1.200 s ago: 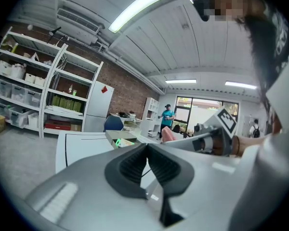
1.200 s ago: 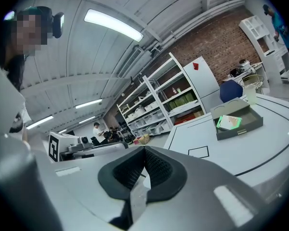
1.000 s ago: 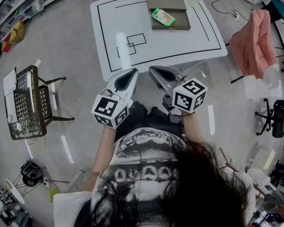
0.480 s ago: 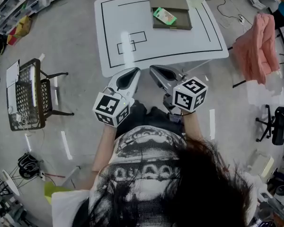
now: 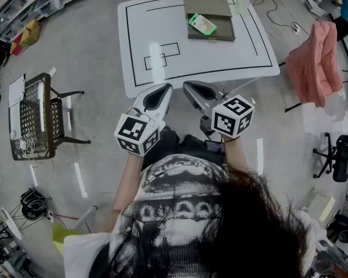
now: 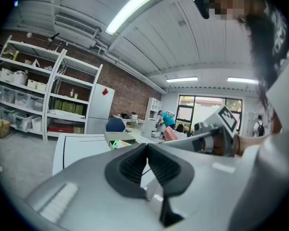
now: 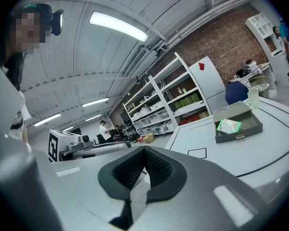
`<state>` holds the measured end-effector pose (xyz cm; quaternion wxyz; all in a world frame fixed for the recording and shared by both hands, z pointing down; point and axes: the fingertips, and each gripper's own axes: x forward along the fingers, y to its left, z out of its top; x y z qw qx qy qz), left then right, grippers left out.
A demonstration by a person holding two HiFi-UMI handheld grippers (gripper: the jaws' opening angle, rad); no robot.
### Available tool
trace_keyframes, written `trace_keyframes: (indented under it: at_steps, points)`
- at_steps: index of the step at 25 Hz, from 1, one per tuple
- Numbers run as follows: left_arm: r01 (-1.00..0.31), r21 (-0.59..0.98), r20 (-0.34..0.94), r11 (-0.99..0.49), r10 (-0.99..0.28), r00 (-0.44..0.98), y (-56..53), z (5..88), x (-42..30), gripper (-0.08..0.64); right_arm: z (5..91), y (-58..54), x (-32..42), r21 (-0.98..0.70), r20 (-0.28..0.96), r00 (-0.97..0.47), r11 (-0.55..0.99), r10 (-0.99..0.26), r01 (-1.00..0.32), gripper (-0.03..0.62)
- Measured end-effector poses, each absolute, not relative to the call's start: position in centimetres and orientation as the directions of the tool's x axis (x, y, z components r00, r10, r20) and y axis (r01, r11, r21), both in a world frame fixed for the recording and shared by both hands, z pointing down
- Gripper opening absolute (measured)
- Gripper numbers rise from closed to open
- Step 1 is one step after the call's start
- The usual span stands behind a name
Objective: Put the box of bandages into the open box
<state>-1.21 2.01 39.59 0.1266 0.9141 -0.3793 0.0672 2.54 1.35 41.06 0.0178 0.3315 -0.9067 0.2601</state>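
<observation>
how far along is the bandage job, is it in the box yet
Done: the small green bandage box lies inside the open olive-grey box on the white table. In hand: nothing; the left hand-held gripper and the right hand-held gripper are shut, empty, short of the table. Left: seemingly nothing.

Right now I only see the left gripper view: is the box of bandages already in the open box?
Observer: Yes; head view shows the green box of bandages lying inside the open box.
Operator: Is the right claw holding anything?
Observer: No; its own view shows the right claw shut, nothing between the jaws.
Operator: Where are both claws?
Observer: From above, the left claw and right claw sit side by side at the table's near edge, far from the open box.
</observation>
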Motion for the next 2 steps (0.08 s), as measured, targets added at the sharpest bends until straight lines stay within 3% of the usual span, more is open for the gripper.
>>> trace_keyframes:
  at_steps: [2]
  points:
    - [-0.715,0.179,0.219,-0.676,-0.681,0.699,1.93,39.53,-1.37,0.000,40.96,1.34,2.50,-0.459,0.203,-0.781,0.647,-0.591,-0.609,-0.006]
